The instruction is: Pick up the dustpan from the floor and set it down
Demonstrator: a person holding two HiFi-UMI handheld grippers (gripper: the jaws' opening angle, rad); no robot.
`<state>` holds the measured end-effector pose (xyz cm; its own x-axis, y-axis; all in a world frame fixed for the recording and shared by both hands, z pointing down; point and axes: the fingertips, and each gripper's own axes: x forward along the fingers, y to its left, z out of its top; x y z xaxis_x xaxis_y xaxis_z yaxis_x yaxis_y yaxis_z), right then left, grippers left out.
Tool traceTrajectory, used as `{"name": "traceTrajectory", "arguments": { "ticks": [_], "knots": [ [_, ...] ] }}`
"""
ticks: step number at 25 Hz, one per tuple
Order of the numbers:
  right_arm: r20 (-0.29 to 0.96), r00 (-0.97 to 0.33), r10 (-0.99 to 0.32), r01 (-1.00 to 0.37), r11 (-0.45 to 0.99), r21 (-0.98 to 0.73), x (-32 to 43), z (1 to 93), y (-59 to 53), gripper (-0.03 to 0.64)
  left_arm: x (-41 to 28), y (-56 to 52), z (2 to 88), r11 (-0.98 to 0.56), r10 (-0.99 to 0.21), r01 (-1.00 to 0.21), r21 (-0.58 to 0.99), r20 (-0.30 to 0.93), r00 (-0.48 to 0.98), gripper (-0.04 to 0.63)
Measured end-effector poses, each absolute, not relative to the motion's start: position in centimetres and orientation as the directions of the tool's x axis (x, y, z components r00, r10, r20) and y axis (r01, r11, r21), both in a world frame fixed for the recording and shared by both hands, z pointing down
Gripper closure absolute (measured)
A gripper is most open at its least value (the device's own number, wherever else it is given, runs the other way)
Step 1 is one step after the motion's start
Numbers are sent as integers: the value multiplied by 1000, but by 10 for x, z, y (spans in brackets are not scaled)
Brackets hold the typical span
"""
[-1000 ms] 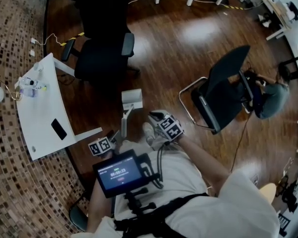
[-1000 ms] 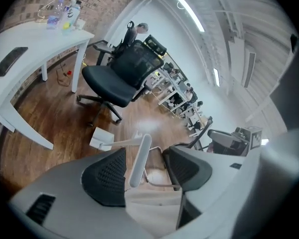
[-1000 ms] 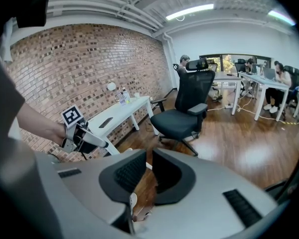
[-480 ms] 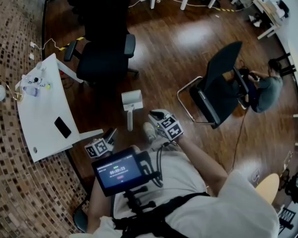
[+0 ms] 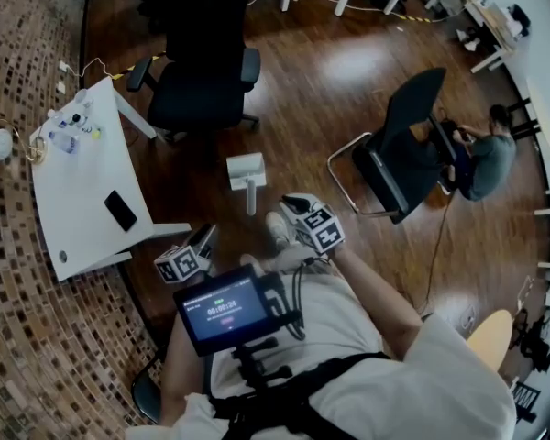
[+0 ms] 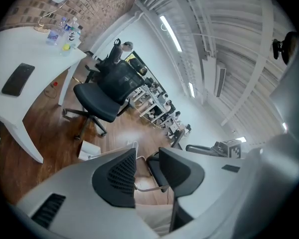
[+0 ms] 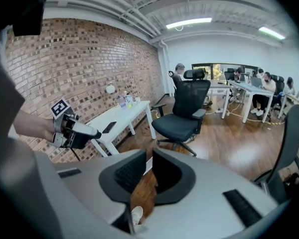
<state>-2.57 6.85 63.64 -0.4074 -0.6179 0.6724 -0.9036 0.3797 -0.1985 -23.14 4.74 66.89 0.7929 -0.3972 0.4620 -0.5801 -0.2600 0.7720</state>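
Your left gripper [image 5: 204,237] hangs just off the corner of the white table [image 5: 73,200]. Its jaws stand about half apart and have just been closing, with nothing between them; its own view shows only floor and a chair frame through the gap. Your right gripper [image 5: 290,203] is raised above your shoe [image 5: 277,232]. Its jaws are parted by a narrow slit and hold nothing. The dustpan [image 5: 247,173] lies on the wooden floor [image 5: 330,71] ahead of both grippers, clear of each, with its handle pointing back toward you. The left gripper view shows only one white corner of it, since the near jaw cuts off the rest. In the right gripper view a pale sliver shows in the slit, but you cannot tell whether that is the pan. The chest screen [image 5: 222,308] and your torso hide the floor nearest you in the head view.
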Motion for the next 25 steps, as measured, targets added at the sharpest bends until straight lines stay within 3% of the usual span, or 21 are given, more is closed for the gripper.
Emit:
{"name": "traceTrajectory", "arguments": {
  "ticks": [5,8,13,25],
  "knots": [
    [670,-378,-639,-917,358,-176,-34,620,80,568,-239,57,661,-300,-402,-564,769,434,806,474],
    [660,-365,-657,-923,346,-166,-35,608,88,568,-235,70,655,-352,-382,-537,767,406,830,542],
    [662,-357,-659,-924,351,-149,-40,605,104,568,-235,81,651,-408,-365,-519,751,386,847,589],
    [599,-430,-676,-893,416,-171,-37,590,98,568,-245,88,626,-373,-480,-561,739,364,798,594]
  ]
}}
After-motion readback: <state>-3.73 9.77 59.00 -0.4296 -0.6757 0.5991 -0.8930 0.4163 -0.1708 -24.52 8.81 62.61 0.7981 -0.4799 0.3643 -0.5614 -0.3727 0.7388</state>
